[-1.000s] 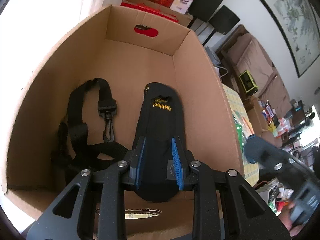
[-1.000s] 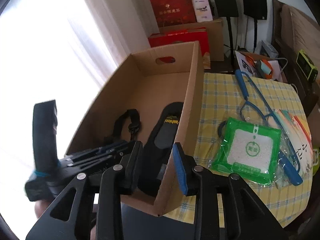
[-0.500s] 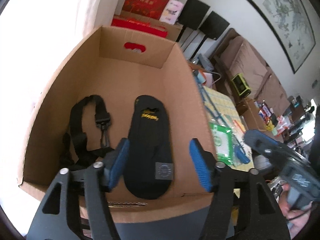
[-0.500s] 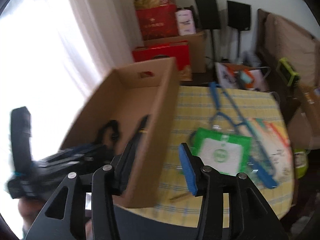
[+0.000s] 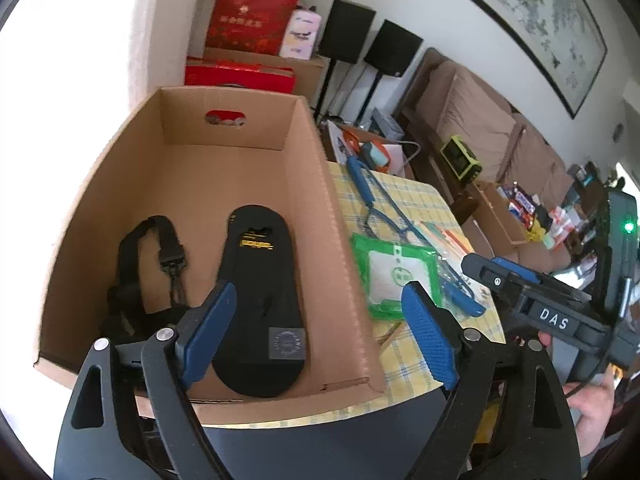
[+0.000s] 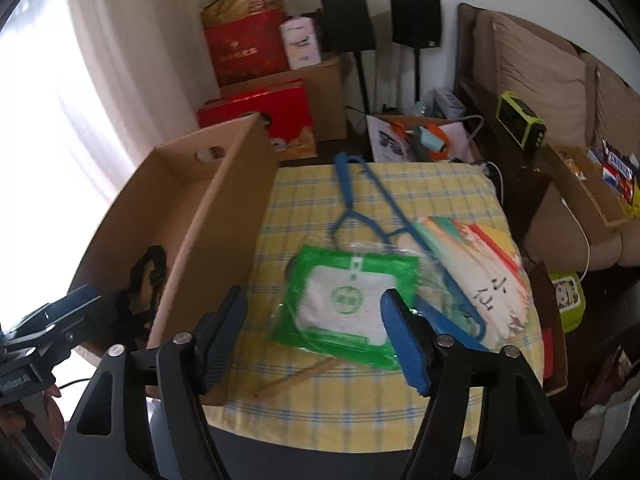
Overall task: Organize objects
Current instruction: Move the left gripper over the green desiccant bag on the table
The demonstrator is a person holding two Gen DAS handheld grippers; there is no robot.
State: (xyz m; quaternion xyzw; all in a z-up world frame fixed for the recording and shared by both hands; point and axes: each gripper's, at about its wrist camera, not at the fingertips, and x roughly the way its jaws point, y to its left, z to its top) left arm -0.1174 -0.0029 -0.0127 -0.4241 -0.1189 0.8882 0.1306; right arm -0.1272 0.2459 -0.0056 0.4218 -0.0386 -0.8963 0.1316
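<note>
Left tool (image 5: 320, 332) spread wide and empty at lower centre, above the cardboard box (image 5: 344, 280) holding a black insole (image 5: 260, 280) and strap (image 5: 136, 264) (left half of frame); right tool (image 6: 316, 336) likewise parted, empty, over the green packet (image 6: 348, 296) mid-frame on the table (image 6: 440, 184).

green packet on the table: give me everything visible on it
The green packet is a flat, crinkly plastic pouch with a green border, a white panel and a round green emblem. It lies flat on the yellow checked tablecloth, right of the cardboard box and apart from it, overlapping the blue hanger. The open right claw frames it without touching.
</note>
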